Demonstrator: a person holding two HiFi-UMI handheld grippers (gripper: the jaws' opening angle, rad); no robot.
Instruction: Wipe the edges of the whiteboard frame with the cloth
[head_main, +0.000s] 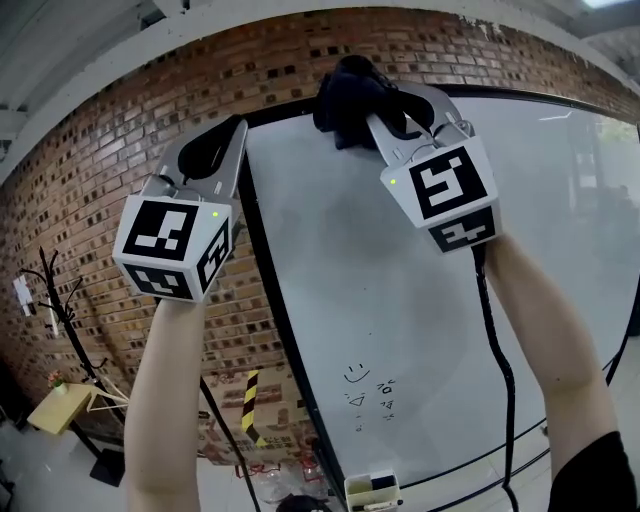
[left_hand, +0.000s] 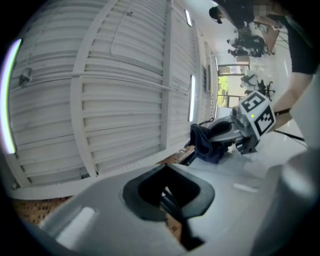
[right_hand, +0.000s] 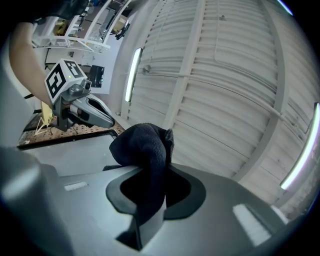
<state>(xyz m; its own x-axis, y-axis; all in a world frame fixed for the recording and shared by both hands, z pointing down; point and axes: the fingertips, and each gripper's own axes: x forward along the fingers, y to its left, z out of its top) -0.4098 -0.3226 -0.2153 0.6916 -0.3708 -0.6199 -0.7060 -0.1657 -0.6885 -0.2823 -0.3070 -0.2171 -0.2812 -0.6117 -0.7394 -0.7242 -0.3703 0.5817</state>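
- You are reaching overhead with both grippers toward the whiteboard (head_main: 420, 300), which is standing against a brick wall (head_main: 110, 170).
- Your right gripper (head_main: 380, 100) is clamping a bunched dark navy cloth (head_main: 345, 100). The right gripper view is showing the fabric filling the gap between the jaws and spilling over their tips.
- The cloth is sitting at 12 o'clock in the head view. By the look of it, it is pressing against the top rail of the black frame (head_main: 272, 300), just beside the upper left corner.
- Your left gripper (head_main: 232, 135) is hovering at 10 o'clock, just beside the frame's left rail. Its jaws are drawn together with nothing between them, and only frame and brick are showing through the slit.
- Wiping the top edge is looking like the step in hand, probably near its start at the corner.
- The next move is calling for a steady drag along the top rail toward 3 o'clock, or down the left rail toward 6 o'clock. You are needing a firm grip and the cloth pressing on the frame, not on the board face.
- A black cable (head_main: 497, 350) is trailing down from the right gripper along your forearm and could be snagging on a long stroke.
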